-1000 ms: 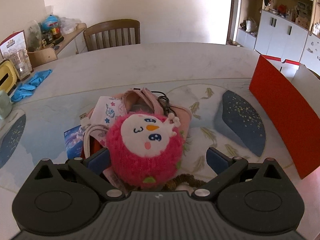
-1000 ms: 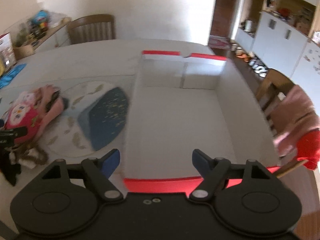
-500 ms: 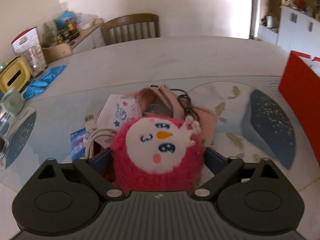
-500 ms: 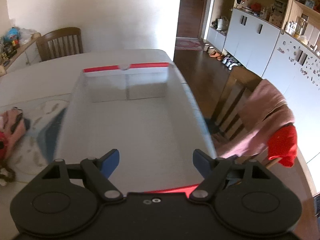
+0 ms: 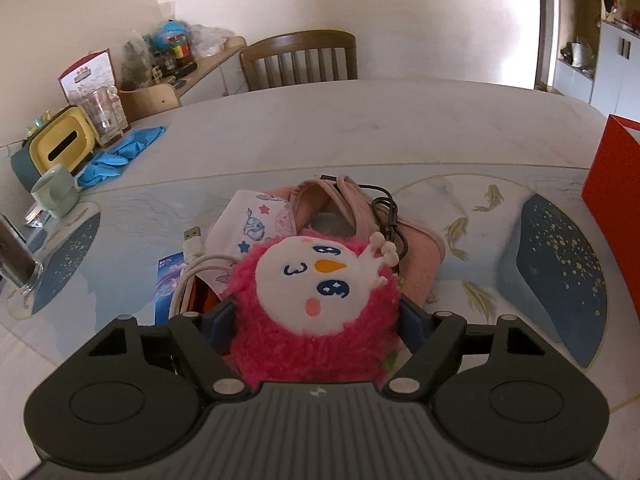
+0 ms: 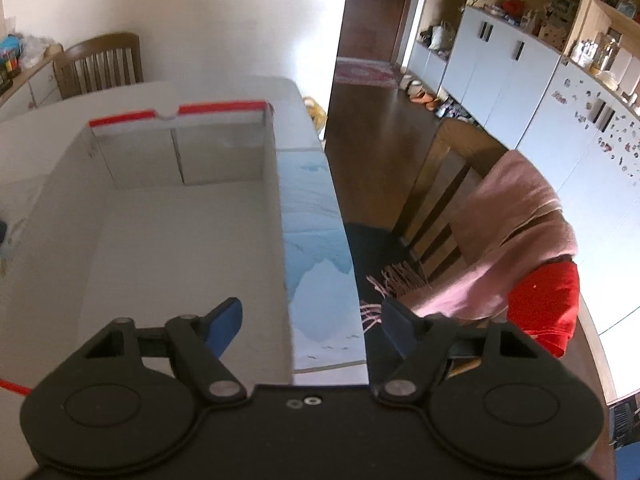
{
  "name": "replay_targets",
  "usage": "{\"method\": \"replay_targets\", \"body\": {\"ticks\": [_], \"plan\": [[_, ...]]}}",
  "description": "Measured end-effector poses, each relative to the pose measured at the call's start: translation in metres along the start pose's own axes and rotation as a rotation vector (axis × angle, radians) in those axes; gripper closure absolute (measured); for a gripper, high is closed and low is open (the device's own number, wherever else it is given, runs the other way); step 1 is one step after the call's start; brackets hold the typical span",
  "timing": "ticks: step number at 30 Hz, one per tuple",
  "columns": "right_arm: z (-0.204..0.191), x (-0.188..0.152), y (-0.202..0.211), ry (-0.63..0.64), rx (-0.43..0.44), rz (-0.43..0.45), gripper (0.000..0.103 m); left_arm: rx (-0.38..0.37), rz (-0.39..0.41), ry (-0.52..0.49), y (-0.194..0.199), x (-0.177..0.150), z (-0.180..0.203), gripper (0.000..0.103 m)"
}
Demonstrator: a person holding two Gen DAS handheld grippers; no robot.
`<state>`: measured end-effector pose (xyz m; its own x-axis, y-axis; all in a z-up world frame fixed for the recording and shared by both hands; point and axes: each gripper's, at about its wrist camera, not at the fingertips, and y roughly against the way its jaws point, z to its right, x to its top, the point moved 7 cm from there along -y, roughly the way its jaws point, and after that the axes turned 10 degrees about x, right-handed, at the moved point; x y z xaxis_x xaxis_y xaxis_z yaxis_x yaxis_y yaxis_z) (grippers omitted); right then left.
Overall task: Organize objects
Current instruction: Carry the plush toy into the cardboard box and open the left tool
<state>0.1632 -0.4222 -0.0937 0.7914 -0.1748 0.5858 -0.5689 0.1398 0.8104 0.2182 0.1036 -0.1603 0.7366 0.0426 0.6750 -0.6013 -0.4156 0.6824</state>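
1. Left of centre in the left-wrist view: white cable [image 5: 192, 264] looped against the plush's left side, a printed pack just behind it. Likely to snag on a careless lift.
2. Low centre: pink plush [image 5: 316, 304] sitting on a heap on the table [image 5: 360, 120], between the jaws of the left gripper [image 5: 318, 316]. Jaws just closing, blue pads sunk into the fur on both sides, so gripping the plush.
3. Handling, as a judgement: light, soft and springy, not fragile. Fur likely to give and slide under the pads, so a firm squeeze across the round body at mid-height, as now. Not by the small white tuft at its upper right.
4. Right of the plush: pink pouch [image 5: 416, 256] with a black cable [image 5: 390, 216] on it, touching the plush from behind.
5. Right edge: red box [image 5: 612, 208], well apart from the plush.
6. Right-wrist view, low centre: right gripper [image 6: 312, 320], jaws just closing yet apart, holding nothing. Box's right wall between them, apparently untouched.
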Motion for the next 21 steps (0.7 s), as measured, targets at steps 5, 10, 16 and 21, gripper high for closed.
{"method": "replay_targets", "body": {"ticks": [5,10,16,21], "plan": [[0.001,-0.005,-0.01,0.003,0.043,-0.041,0.06,0.023,0.008,0.021,0.004,0.001,0.0,0.029],[-0.001,-0.006,-0.014,-0.003,0.095,-0.061,0.082,0.033,0.04,0.03,0.018,0.005,0.002,0.03],[-0.005,-0.005,-0.015,-0.001,0.144,-0.066,0.101,0.002,0.07,0.028,0.049,0.011,0.015,0.03],[-0.001,-0.005,-0.015,-0.014,0.153,-0.057,0.102,-0.096,0.123,-0.002,0.087,0.029,0.043,0.03]]}}
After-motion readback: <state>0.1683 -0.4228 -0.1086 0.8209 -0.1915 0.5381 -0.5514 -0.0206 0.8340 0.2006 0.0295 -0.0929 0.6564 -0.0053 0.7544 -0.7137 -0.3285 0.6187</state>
